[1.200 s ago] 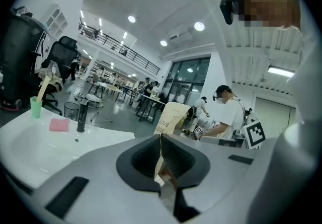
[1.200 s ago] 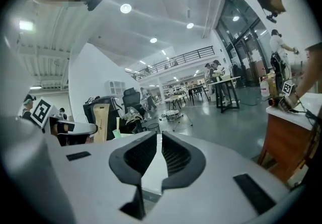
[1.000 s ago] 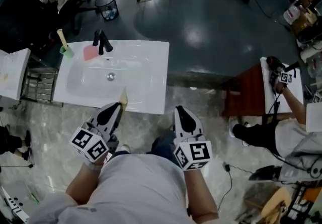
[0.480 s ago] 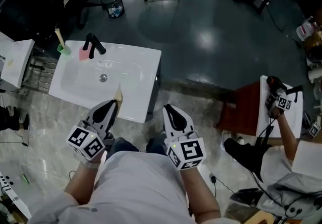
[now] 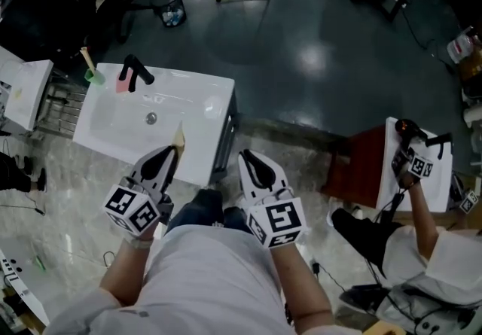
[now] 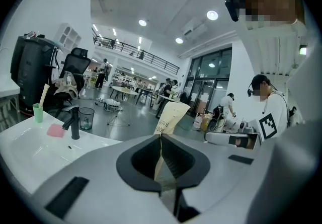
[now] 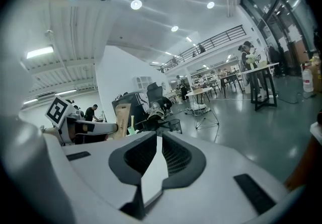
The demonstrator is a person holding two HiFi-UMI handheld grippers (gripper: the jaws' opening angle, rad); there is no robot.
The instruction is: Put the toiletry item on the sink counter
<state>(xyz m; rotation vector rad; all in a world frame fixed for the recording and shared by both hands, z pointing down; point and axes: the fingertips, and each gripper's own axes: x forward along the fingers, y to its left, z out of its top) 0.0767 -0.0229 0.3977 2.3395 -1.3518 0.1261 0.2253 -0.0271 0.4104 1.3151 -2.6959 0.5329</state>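
From the head view, over the last second the sink worktop (image 5: 215,104) has slid left and turned in my view as I shifted along it, and my right gripper (image 5: 249,158) has drawn in closer to my left gripper (image 5: 173,153). The paper packet (image 5: 179,135), the toiletry item, hasn't been let go: it stands up from the left gripper's tip, over the near rim of the basin, with the faucet (image 5: 134,70) and green cup (image 5: 94,76) well apart at the far rim. So I judge that I'm only lining up and the put-down is yet to come. Both forearms reach forward side by side, the right gripper off the worktop's right edge, above the floor. In the left gripper view, the jaws are clamped on the packet's lower edge, and it rises tilted to the right above them; the gripper points nearly level, a little downward. In the right gripper view, the jaws are pressed together with nothing between them, aimed out across the room rather than at the sink.
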